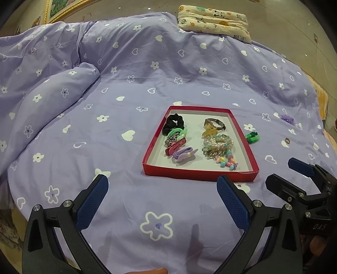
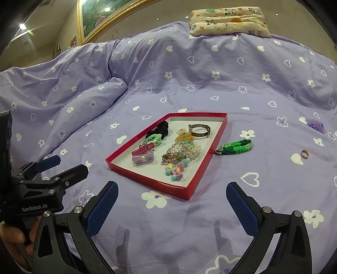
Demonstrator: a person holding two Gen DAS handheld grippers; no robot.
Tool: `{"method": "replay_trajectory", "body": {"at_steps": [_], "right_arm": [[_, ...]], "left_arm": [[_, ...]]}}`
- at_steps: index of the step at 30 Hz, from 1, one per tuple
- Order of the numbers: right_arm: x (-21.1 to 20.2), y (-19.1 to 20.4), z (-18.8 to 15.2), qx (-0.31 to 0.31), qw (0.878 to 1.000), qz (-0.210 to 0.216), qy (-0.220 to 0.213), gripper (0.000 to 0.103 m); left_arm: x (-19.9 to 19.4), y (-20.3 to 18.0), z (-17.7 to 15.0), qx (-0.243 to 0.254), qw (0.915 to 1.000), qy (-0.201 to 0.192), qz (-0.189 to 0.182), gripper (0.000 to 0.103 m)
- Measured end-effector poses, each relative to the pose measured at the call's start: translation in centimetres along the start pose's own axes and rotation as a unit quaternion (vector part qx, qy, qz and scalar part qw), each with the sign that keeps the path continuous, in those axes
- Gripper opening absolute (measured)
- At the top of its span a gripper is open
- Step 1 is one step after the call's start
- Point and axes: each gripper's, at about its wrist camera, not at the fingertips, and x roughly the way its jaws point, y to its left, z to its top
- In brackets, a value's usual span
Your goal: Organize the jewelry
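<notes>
A red tray (image 1: 200, 175) (image 2: 147, 181) lies on the purple bedspread. It holds a black scrunchie (image 1: 173, 123), hair clips, a purple bow (image 2: 143, 158), a metal bangle (image 2: 200, 130) and beaded bracelets (image 1: 218, 145). On the cover right of the tray lie a green braided band (image 1: 252, 137) (image 2: 236, 147), a small ring (image 1: 287, 140) (image 2: 304, 154) and a purple flower piece (image 1: 287, 119) (image 2: 315, 124). My left gripper (image 1: 162, 183) (image 2: 67, 164) hovers open before the tray's near edge. My right gripper (image 2: 172, 187) (image 1: 282, 172) is open too, beside it, holding nothing.
A bunched fold of the duvet (image 1: 42, 73) rises at the left. A patterned pillow (image 1: 212, 22) (image 2: 229, 20) sits at the far end of the bed. A gold-framed picture (image 2: 101, 16) hangs on the wall behind. A hand (image 2: 12, 236) grips the left tool.
</notes>
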Motion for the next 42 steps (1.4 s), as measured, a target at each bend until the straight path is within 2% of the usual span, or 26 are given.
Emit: {"method": "replay_trajectory", "body": {"at_steps": [42], "right_arm": [[-0.13,0.98,0.03,-0.002,1.000,0.010,0.000,0.103]], "left_arm": [[0.15,0.28,-0.13,-0.003,1.0000,0.005,0.001,0.103]]}}
